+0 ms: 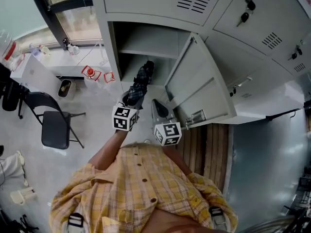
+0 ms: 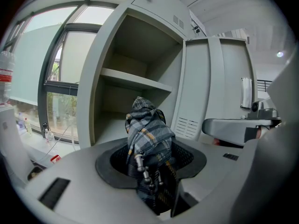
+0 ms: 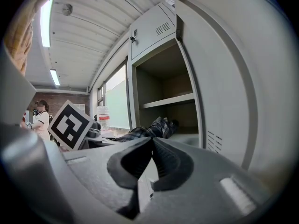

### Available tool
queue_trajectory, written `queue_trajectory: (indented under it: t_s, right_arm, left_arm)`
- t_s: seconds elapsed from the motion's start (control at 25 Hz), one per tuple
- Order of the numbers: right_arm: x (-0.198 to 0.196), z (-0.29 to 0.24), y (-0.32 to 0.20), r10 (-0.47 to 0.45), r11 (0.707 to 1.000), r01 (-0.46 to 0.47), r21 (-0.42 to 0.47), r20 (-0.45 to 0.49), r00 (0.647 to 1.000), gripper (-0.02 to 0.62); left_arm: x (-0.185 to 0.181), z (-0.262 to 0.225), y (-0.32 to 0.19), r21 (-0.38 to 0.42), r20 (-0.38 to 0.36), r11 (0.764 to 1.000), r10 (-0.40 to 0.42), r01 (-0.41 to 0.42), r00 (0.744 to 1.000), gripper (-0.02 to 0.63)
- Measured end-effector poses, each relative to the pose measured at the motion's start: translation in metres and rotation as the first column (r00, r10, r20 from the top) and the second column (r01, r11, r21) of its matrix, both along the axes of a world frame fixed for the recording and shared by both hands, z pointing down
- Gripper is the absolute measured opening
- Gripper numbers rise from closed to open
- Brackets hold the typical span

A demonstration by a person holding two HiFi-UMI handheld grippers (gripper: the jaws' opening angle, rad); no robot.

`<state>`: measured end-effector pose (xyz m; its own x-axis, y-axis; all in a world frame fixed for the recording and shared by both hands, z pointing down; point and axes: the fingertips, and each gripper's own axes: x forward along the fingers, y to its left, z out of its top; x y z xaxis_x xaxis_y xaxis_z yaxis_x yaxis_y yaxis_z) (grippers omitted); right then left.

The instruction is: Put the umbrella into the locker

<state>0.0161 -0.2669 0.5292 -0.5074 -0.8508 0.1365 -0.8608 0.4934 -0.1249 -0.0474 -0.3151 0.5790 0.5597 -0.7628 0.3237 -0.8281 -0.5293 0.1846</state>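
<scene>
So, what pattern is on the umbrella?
Dark blue-grey plaid with pale and orange stripes on the umbrella, clearest in the left gripper view.

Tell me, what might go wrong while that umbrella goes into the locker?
The umbrella could catch its tip on the shelf above it or on the locker frame. The left gripper clamps soft folded fabric, so it might slip out. The open door beside it could swing against it.

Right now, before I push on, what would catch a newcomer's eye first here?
The folded plaid umbrella, clamped in the left gripper and pointing at the open locker compartment. Next, the locker's grey door swung wide on the right, with the right gripper shut and empty beside it.
</scene>
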Motion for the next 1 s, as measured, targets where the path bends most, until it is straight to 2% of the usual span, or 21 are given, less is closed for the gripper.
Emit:
queue_trajectory:
  t_s: [1.0]
  right_arm:
    - [0.001, -0.004, 0.003, -0.015, 1.000, 0.015, 0.010, 0.005, 1.000, -0.002]
  left_arm:
    - [0.012, -0.005, -0.045, -0.027, -0.014, 0.999, -0.030, 0.030, 0.999, 0.189]
